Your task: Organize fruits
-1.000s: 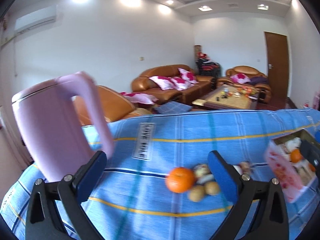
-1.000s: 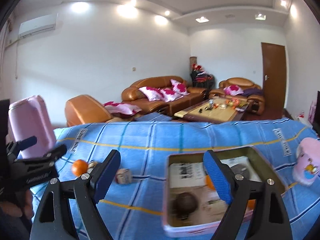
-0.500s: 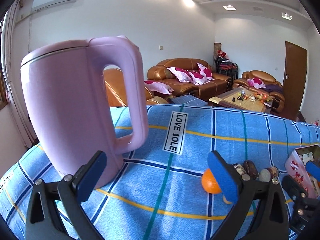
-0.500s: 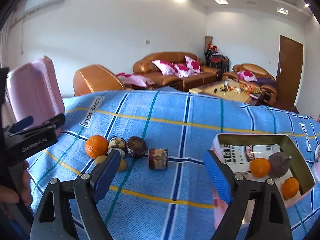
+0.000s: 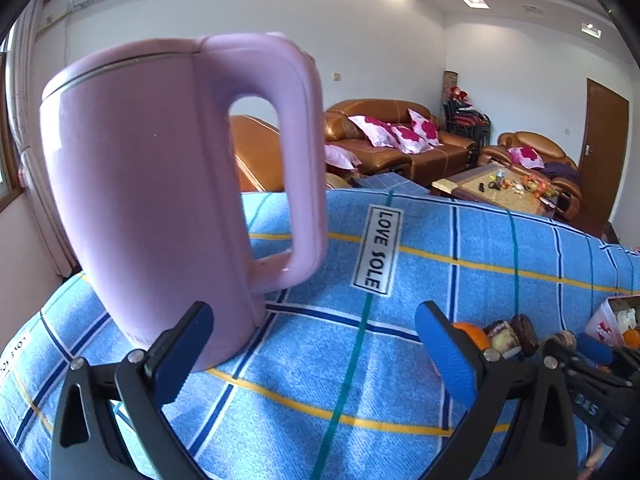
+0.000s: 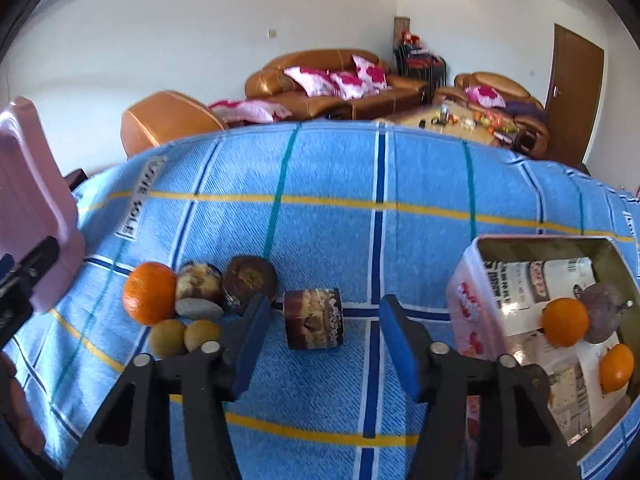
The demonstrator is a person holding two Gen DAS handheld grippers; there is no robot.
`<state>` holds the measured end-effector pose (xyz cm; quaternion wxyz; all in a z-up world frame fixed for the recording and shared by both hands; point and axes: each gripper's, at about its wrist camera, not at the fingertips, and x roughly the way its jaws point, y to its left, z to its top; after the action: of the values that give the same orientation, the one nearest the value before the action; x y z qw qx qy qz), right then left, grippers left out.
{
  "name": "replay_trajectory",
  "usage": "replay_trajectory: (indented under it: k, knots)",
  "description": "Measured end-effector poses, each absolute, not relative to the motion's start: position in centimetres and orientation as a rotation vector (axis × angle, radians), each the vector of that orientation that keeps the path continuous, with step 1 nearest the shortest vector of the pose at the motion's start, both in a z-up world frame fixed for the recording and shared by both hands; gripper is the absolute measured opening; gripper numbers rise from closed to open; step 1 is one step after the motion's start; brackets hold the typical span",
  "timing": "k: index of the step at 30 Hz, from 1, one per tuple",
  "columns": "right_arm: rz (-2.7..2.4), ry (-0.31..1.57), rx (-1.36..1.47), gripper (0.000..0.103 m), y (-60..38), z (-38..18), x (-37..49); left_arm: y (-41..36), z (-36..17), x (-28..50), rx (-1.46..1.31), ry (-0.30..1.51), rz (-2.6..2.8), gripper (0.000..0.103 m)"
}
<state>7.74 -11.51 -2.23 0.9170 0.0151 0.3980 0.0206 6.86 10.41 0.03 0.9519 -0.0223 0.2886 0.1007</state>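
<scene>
Left of the right gripper's (image 6: 320,336) fingers lies a heap: a round orange (image 6: 149,293) with dimpled skin, mottled brown fruits and two small smooth yellowish ones. Between the fingers, which have just been narrowing but touch nothing, lies a squat brown cylinder-shaped piece (image 6: 314,318); it looks light and firm, best pinched across its flat ends. Right of them sits the tin box (image 6: 472,304). The left gripper (image 5: 316,344) is spread wide, empty.
</scene>
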Motion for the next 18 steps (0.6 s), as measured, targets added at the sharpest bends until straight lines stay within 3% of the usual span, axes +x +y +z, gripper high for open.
replay_trajectory:
  k: [6, 8, 11, 16, 18]
  knots:
    - [0.050, 0.883, 0.038, 0.052, -11.4, -3.2, 8.7, 9.8, 0.0, 7.0, -0.025, 0.606, 0.165, 0.102]
    - [0.068, 0.882, 0.032, 0.039, -11.3, -3.1, 8.6, 9.6, -0.1, 7.0, -0.011, 0.614, 0.153, 0.101]
    - [0.104, 0.881, 0.003, 0.032, -10.8, -3.1, 8.0, 9.0, -0.1, 7.0, 0.013, 0.620, 0.110, 0.097]
    - [0.150, 0.804, 0.013, 0.032, -11.1, -2.1, 4.5, 6.8, 0.1, 6.3, 0.089, 0.619, -0.038, 0.063]
    - [0.155, 0.774, -0.009, 0.032, -11.3, -1.6, 2.8, 5.7, 0.0, 6.0, 0.113, 0.634, -0.115, 0.061]
